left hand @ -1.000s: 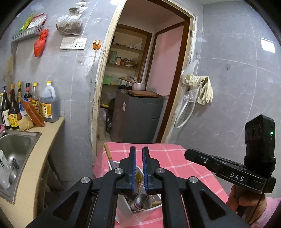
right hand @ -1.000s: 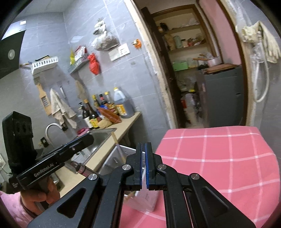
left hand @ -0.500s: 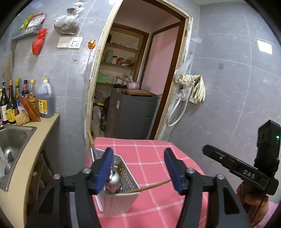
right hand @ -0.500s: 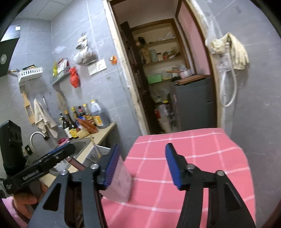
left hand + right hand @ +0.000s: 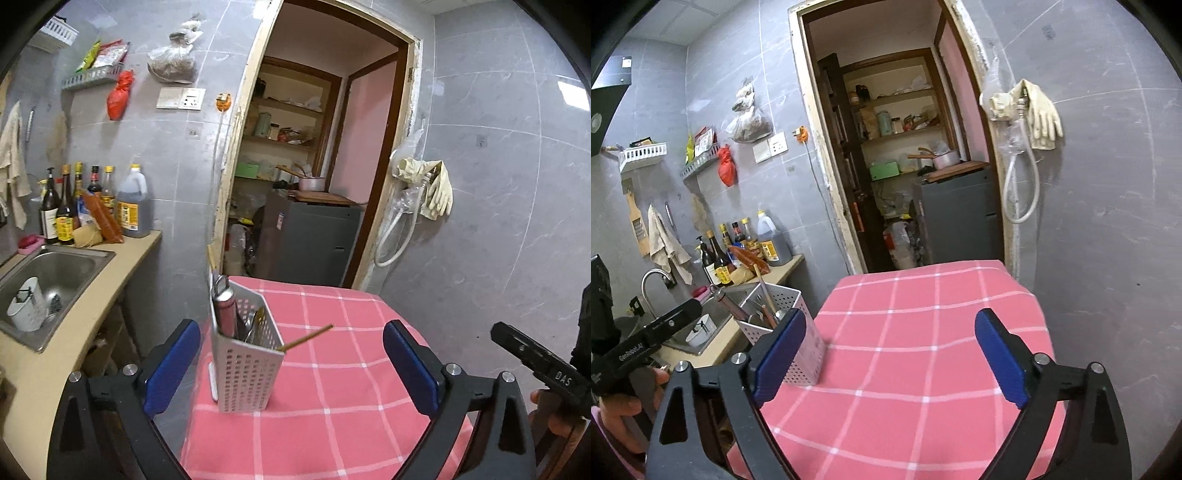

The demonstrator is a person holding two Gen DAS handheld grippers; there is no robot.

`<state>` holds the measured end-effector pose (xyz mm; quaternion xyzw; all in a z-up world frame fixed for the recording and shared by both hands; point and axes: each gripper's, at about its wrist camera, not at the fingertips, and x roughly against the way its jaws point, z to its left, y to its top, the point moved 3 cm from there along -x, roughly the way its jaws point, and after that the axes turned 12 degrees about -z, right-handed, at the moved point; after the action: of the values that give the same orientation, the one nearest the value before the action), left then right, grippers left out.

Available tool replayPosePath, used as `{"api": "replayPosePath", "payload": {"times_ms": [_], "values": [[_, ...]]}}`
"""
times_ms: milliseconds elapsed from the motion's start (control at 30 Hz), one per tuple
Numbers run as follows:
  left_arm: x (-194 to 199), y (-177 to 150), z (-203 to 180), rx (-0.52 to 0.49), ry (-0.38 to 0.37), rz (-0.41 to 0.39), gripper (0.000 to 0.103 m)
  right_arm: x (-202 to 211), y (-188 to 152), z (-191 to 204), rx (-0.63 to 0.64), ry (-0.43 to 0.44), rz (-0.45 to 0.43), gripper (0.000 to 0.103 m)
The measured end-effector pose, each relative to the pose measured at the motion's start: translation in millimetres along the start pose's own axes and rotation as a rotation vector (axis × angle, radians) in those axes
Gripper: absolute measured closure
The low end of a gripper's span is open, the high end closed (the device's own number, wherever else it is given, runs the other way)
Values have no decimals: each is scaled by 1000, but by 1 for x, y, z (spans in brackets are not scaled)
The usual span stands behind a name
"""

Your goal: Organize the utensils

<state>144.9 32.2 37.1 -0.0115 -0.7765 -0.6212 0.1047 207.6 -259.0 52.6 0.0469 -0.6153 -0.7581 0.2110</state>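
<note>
A white perforated utensil holder stands on the left part of the pink checked tablecloth. It holds a metal-handled tool, cutlery and a wooden chopstick that leans out to the right. My left gripper is open and empty, back from the holder, its jaws wide on either side of it. My right gripper is open and empty above the tablecloth; the holder sits behind its left finger.
A counter with a steel sink and several sauce bottles runs along the left of the table. A doorway to a pantry with a grey cabinet lies behind. A tiled wall with hanging gloves stands on the right.
Both grippers went from shut to wide open and drew back and up from the holder. The chopstick now rests in the holder, leaning out.
</note>
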Motion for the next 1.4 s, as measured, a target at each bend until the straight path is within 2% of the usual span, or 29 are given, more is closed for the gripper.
{"api": "replayPosePath", "payload": {"times_ms": [233, 733, 1033, 1400], "values": [[31, -8, -7, -29, 18, -5, 1, 36, -4, -5, 27, -23, -35, 1], [106, -48, -23, -26, 28, 17, 1, 119, -16, -1, 75, -53, -64, 1], [127, -60, -34, -28, -3, 20, 1, 144, -26, 1, 93, -62, -55, 1], [132, -66, -48, -64, 1, 21, 1, 144, -38, -9, 69, -86, -18, 1]]}}
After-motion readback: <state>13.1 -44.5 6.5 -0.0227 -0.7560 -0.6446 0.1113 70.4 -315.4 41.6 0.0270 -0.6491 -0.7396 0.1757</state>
